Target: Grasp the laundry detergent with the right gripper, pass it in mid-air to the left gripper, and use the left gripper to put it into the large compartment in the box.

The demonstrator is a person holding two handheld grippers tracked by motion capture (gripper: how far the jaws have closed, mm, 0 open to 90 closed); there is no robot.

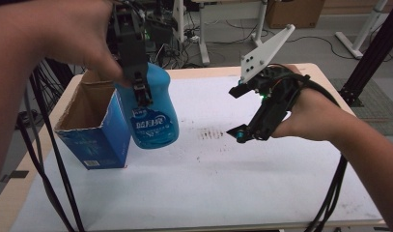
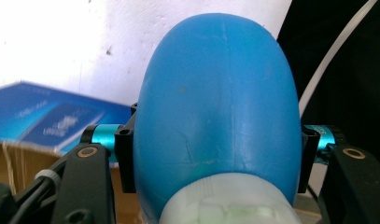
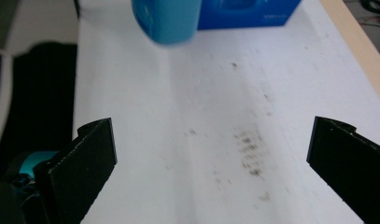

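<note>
A blue plastic bottle (image 1: 153,111) with a white-lettered label is held upright, clear of the white tabletop (image 1: 208,183), just beside an open-topped blue cardboard box (image 1: 95,128). The box is stood upright near the tabletop's left edge, its brown interior exposed.

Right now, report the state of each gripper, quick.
Left gripper: shut on the blue bottle, held off the table beside the open box.
Right gripper: open, jaws wide apart, holding nothing.
</note>
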